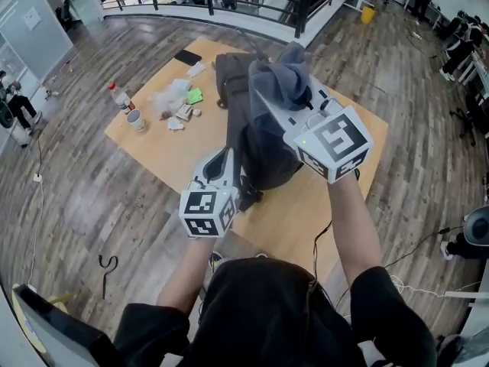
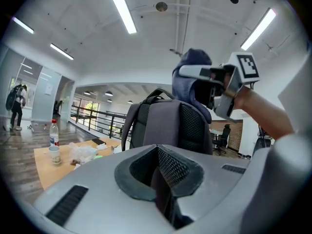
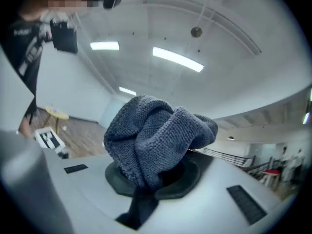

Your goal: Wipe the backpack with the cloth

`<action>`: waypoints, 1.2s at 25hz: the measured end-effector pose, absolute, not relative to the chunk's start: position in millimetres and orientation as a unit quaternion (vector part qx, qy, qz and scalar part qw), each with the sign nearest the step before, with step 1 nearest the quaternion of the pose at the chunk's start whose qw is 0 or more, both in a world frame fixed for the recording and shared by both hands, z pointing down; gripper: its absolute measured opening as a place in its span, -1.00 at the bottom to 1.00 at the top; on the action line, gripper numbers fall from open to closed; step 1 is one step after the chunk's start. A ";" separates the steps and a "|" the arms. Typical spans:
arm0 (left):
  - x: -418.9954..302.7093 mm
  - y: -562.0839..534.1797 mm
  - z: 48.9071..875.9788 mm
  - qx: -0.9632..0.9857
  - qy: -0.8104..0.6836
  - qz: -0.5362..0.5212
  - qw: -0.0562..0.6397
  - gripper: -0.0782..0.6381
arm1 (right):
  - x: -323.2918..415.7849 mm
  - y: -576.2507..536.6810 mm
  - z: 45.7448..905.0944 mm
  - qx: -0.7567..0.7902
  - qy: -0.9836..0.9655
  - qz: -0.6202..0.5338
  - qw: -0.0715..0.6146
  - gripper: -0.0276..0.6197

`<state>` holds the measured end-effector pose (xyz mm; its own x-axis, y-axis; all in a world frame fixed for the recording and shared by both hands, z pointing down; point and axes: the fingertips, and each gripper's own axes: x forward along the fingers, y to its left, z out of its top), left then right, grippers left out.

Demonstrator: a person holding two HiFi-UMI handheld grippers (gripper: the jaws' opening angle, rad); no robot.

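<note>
One worry: right gripper point(image 1: 271, 102) is clamping the bunched grey-blue towelling cloth point(image 1: 284, 73) at 12 o'clock of the upright dark-grey fabric backpack point(image 1: 263, 155), left gripper point(image 1: 227, 161) sitting jaws-together at 7 o'clock, so hard wiping is risking toppling it.

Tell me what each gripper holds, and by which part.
Right gripper pinches the cloth by a bunched fold. Left gripper is shut on a thin dark strip, possibly a strap of the backpack.
</note>
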<state>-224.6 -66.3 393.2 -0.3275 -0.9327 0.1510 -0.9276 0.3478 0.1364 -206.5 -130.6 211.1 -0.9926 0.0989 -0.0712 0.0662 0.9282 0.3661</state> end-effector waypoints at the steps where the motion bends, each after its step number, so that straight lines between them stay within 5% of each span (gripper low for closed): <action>1: -223.6 -65.0 392.1 0.570 -0.815 -0.013 0.101 -0.73 | -213.6 -143.2 227.3 0.017 0.976 0.216 0.002 -0.79; 4: -218.7 -61.2 390.2 0.570 -0.816 -0.012 0.096 -0.73 | -210.6 -170.5 279.7 -0.028 0.971 0.227 -0.072 -0.79; 18: -207.4 -62.1 404.5 0.570 -0.816 -0.004 0.096 -0.73 | -135.2 -123.2 327.6 -0.063 0.980 0.184 0.047 -0.79; 30: -205.2 -60.3 412.4 0.571 -0.812 -0.025 0.120 -0.73 | -120.1 -106.5 422.4 -0.053 0.975 0.215 0.007 -0.79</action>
